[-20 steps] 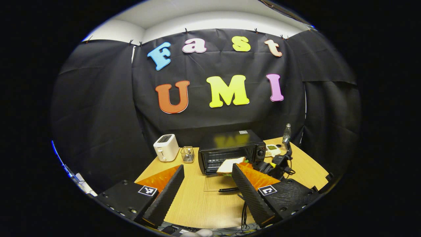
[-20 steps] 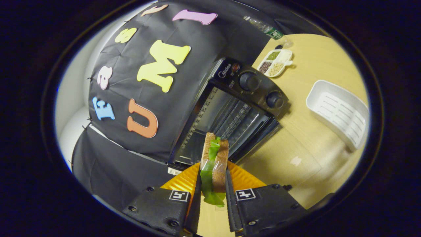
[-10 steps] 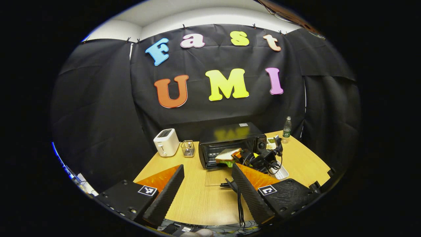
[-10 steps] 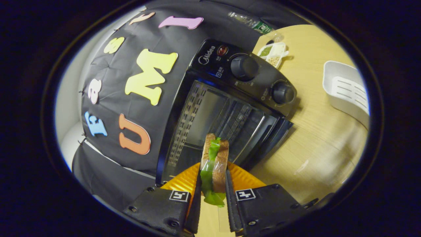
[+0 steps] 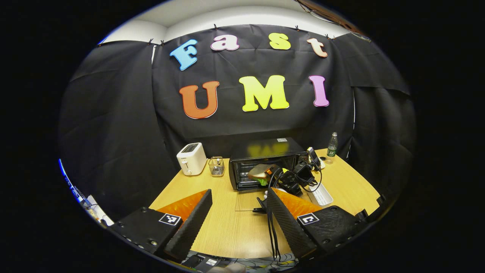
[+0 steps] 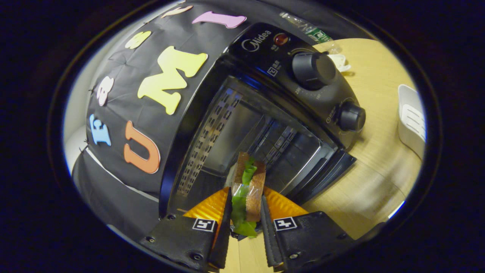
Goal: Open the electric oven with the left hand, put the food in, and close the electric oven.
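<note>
Item: sandwich (bread slices with green leaf, in clear wrap). It is sitting at lower centre of the right gripper view, standing on edge, with the right gripper pinching it from both sides; its far end is reaching the mouth of the electric oven. In the left gripper view it is showing at centre, just in front of the oven's opening.

Oven: door lying open and flat on the table; two knobs at upper right of the right gripper view.

Risks (judged): the slices could be slipping apart or catching on the rack edge if entering tilted; letting go too near the front could be leaving the sandwich overhanging, blocking the door.

Fingers: right pair narrow, pressing on the sandwich. The left gripper, at the bottom of its own view, is holding its fingers wide apart, gripping nothing, well back from the oven.

Surroundings: toaster, bottle, white tray.
</note>
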Demonstrator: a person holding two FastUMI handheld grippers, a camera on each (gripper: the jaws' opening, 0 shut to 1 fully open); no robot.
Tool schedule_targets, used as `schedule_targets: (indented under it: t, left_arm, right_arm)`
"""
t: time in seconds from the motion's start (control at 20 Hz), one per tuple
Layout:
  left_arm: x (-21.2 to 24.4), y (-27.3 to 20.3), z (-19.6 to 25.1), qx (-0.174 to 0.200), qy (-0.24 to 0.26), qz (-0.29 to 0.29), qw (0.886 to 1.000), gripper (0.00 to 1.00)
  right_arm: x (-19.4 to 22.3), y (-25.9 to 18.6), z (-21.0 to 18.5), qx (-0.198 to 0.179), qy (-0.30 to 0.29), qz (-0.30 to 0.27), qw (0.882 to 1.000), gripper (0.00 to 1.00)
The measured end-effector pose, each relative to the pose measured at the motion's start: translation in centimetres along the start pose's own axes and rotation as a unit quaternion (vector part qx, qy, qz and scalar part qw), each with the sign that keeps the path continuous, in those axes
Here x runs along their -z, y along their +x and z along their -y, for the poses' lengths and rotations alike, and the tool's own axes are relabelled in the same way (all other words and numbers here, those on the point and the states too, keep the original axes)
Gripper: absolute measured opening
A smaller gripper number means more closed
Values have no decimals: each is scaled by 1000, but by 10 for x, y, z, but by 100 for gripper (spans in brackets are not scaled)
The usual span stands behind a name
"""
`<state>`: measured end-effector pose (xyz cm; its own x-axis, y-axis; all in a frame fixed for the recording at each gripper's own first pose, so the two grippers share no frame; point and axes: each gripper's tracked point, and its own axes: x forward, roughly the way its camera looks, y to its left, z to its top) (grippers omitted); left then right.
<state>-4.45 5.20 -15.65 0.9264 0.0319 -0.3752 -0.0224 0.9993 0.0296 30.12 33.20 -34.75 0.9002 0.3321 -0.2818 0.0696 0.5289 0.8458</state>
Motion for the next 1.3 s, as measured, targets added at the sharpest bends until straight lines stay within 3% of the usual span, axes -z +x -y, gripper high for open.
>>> schedule_targets:
  t: [0.3,0.45,0.55,0.6,0.65,0.8,1.05,1.3]
  left_arm:
    - [-1,1,3,1,-5,4,1000,96]
    - [-1,0,2,2,-5,6,1000,96]
    - [-2,2,3,2,-8,10,1000,96]
    - [-3,2,2,2,-9,11,1000,96]
    - [-4,3,2,2,-9,13,1000,96]
    - [-8,5,1,2,-7,25,1000,96]
    - [-20,8,-3,-2,-2,52,999,96]
    - [-25,12,-3,-3,1,72,997,96]
  right_arm:
    - [-7,-5,13,45,-116,5,992,59]
    - [-17,-14,22,70,-179,11,981,95]
    - [-19,-20,20,63,-179,13,982,96]
    - [-23,-26,22,67,-186,11,980,90]
    - [-23,-32,21,68,-197,6,978,97]
    - [-25,-61,13,56,-223,-16,973,97]
    - [-65,-144,0,51,-321,-2,946,100]
    - [-128,-249,-8,65,-415,39,907,100]
